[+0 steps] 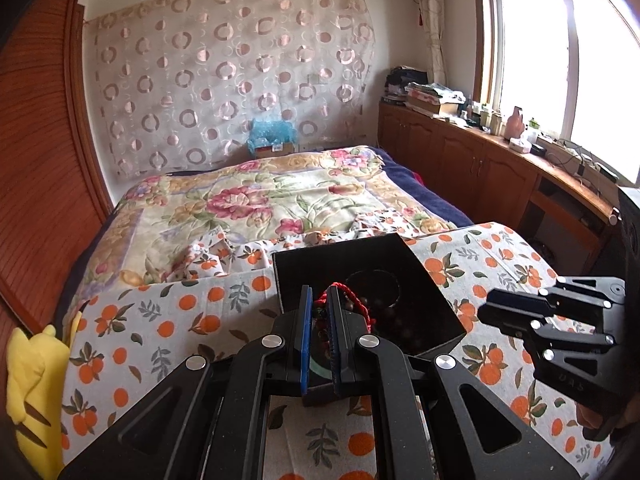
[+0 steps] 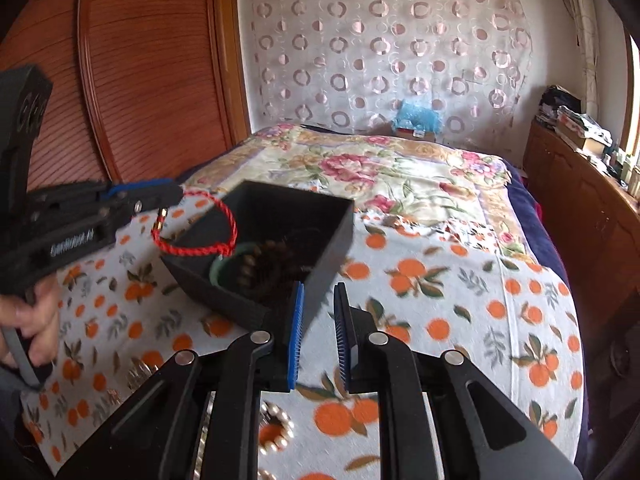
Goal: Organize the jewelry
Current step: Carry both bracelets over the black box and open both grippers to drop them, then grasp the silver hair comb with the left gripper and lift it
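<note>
The black box sits on the orange-print cloth over the bed and already holds dark bead bracelets and a green bangle, so part of the sorting looks done. The left gripper has its fingers pinched on a red cord bracelet, which hangs over the box's near rim, not yet dropped in. The right gripper hovers beside the box, fingers slightly apart and empty, while pearl-like pieces lie loose on the cloth below it, awaiting collection.

Left tongs clamped on a red cord bracelet, above the open black box. Box holds dark bead bracelets. Right tongs just beside the box.
</note>
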A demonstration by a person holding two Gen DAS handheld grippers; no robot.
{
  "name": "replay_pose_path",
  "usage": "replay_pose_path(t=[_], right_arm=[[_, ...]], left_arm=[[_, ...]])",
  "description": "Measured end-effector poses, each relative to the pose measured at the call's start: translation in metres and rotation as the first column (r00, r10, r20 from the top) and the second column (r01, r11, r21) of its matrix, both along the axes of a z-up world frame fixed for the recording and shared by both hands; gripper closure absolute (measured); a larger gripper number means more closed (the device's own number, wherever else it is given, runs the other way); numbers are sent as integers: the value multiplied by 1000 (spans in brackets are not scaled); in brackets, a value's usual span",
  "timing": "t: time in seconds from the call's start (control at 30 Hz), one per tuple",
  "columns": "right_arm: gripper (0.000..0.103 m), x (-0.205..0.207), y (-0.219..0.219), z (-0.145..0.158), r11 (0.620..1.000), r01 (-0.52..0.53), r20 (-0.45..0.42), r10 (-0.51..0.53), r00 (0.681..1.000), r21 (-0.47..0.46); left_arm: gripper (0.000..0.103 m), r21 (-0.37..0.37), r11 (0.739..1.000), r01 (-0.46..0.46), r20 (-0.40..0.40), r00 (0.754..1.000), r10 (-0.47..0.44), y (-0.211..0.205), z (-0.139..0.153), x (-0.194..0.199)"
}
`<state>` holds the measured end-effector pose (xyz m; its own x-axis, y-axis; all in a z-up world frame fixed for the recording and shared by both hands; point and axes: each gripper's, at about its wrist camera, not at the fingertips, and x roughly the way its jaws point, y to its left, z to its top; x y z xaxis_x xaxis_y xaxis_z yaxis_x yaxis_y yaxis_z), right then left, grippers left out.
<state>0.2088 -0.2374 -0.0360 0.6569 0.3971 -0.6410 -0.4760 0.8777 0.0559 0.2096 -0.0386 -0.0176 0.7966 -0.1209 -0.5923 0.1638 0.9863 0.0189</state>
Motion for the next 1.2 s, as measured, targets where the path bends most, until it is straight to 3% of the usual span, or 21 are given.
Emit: replay_pose_path(t=[0.23,0.47,0.77,1.2], right_arm=[[86,-12,-11,-12,1000,8,-9,-8,1000,-2],[86,-35,-16,-16,1000,-14,-14,14,1000,5],[77,-59,-13,-25,999,-50,-26,50,998,-3],[75,-39,-11,-48,998,-49,-135,44,990,-32]], left_arm=[[96,25,1000,19,-19,1000,-19,-13,-5,11],[72,22,999,37,-46,998,-36,-16,-14,-3],[70,5,997,81,-76,994,-81,-9,-24,-47],[70,-74,991,109,-176,977,-120,11,-56,-81]])
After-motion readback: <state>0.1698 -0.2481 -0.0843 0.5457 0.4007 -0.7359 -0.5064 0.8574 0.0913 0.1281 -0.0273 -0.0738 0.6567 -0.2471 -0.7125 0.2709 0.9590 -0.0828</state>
